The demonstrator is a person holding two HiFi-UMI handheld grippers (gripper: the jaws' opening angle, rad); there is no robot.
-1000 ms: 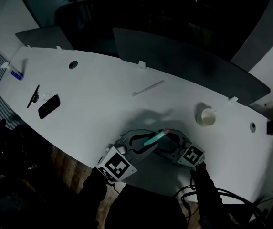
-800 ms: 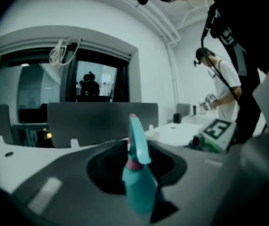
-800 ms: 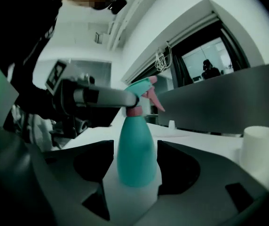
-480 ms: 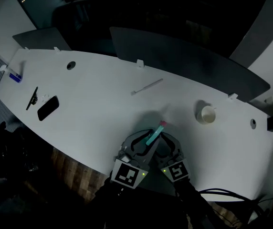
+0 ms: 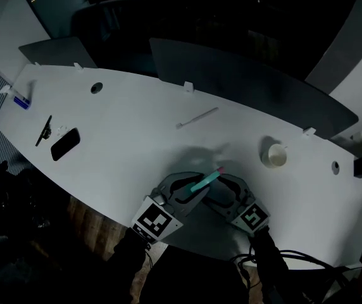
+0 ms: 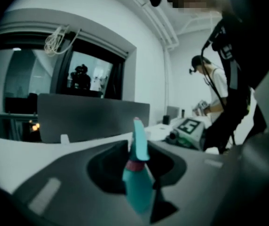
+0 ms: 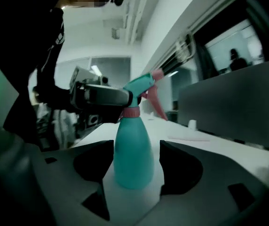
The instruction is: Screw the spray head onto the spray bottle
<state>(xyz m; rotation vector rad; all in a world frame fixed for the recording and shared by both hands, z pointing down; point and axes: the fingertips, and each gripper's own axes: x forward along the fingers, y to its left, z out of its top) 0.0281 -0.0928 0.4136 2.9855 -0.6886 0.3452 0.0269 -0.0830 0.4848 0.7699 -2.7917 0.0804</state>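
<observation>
A teal spray bottle [image 5: 204, 182] with a pink collar [image 7: 130, 112] is held between both grippers near the table's front edge. In the right gripper view its round body [image 7: 133, 157] stands upright between the jaws, and my right gripper [image 7: 134, 171] is shut on it. The teal spray head [image 7: 141, 84] with a pink trigger [image 7: 159, 105] sits on the neck. My left gripper [image 5: 184, 192] comes in from the left and is shut on the spray head [image 6: 137, 182]. The threads under the collar are hidden.
A white cup [image 5: 274, 155] stands to the right on the white table [image 5: 124, 125]. A white stick [image 5: 197, 116] lies beyond the bottle. A black phone [image 5: 65, 143] and small items lie far left. Grey dividers [image 5: 250, 81] line the back edge. A person [image 6: 214, 93] stands in the background.
Half a second ago both grippers sat closer together with the bottle more upright in the head view. Now they have spread back and the bottle leans right again. Both grips are unchanged.
</observation>
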